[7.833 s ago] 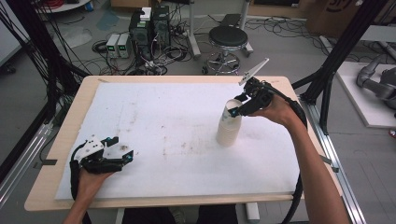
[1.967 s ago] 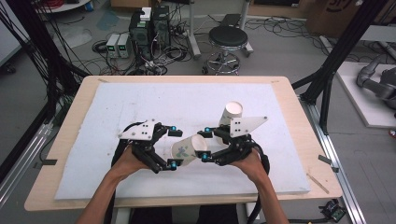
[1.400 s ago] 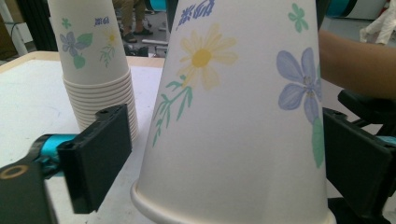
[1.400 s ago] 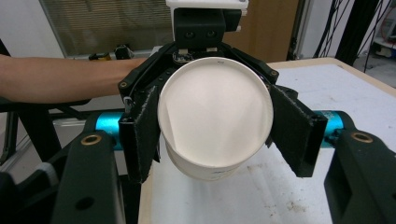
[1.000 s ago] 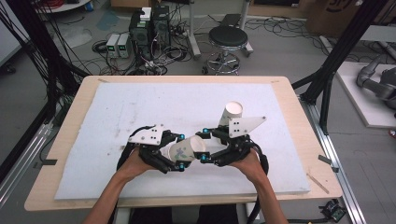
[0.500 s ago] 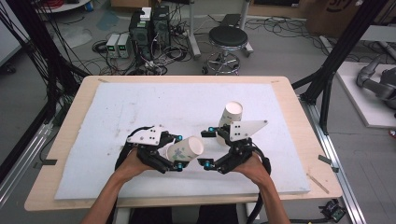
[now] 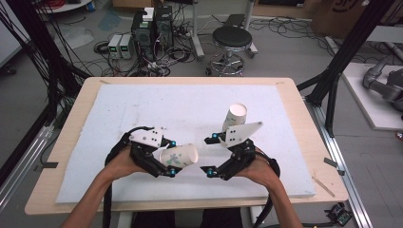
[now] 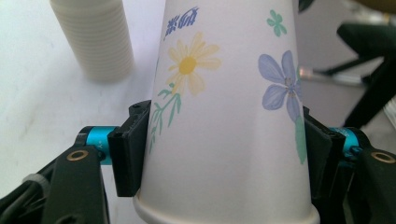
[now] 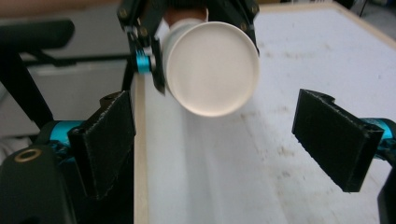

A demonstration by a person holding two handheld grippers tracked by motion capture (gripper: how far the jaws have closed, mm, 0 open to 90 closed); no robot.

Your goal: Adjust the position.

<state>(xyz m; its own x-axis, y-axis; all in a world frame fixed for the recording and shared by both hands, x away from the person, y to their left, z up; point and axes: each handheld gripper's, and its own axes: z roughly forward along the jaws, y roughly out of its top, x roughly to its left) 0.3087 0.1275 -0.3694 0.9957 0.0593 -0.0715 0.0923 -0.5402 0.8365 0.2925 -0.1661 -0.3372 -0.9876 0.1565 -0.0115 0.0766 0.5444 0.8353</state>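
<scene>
High view: left gripper point(image 7: 172, 159) clamps the flowered paper cup point(image 7: 179, 156) sideways, its long axis pointing toward the empty, wide-open right gripper point(image 7: 210, 154) just beside; the cup stack point(image 7: 234, 117) stands beyond.

Lab: cabled electronics point(image 7: 152, 28), aluminium frames point(image 7: 349, 52)

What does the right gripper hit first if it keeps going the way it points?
Probably the flowered paper cup, whose closed base faces the right gripper between its open jaws. The left gripper holds that cup by its sides. Depth is hard to judge.
</scene>
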